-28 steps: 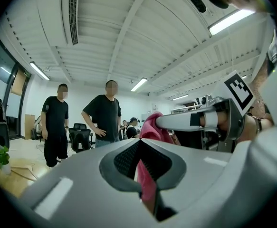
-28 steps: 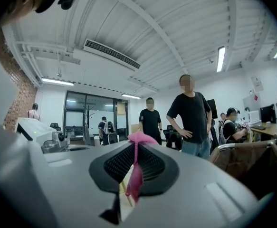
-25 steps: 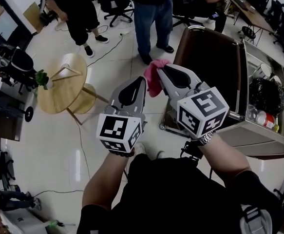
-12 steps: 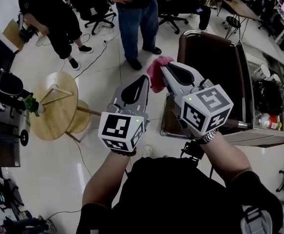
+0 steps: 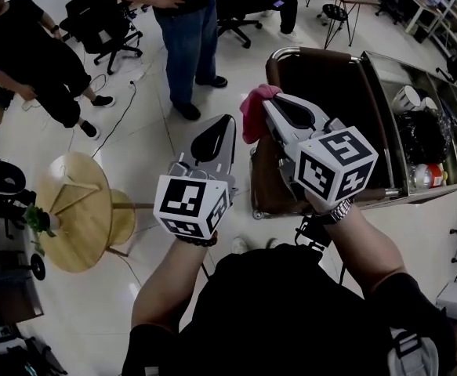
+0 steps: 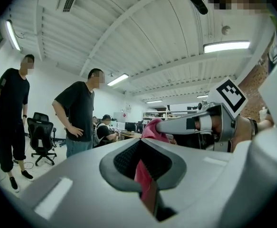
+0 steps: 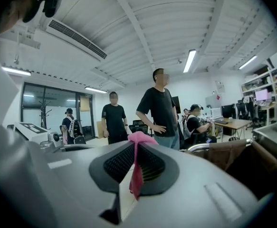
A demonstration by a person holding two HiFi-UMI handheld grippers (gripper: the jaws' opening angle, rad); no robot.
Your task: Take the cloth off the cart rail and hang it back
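The right gripper [image 5: 273,106] is closed on a pinch of the pink cloth [image 5: 253,112]; its own view shows the jaws together, with a tuft above the pads and a thin strip hanging below. The left gripper [image 5: 226,128] is closed on the cloth too, with a pink fold caught deep between its jaws. Each seems to hold a different part of the edge, probably so the cloth can be spread or laid over something instead of dangling as a lump. For now most of it sits bunched at the right gripper's tip.

Both grippers are raised at chest height and tilted upward. The cloth hangs in the air, touching nothing but the jaws. The rail [image 5: 287,51] at the near end of the cart [image 5: 379,116] lies just beyond and below the right gripper, with a brown cover [image 5: 330,84] behind it. With the cloth off the rail and close to it, this fits either a lift away or a return to hang it. Two people [image 5: 185,22] stand on the floor past the grippers.
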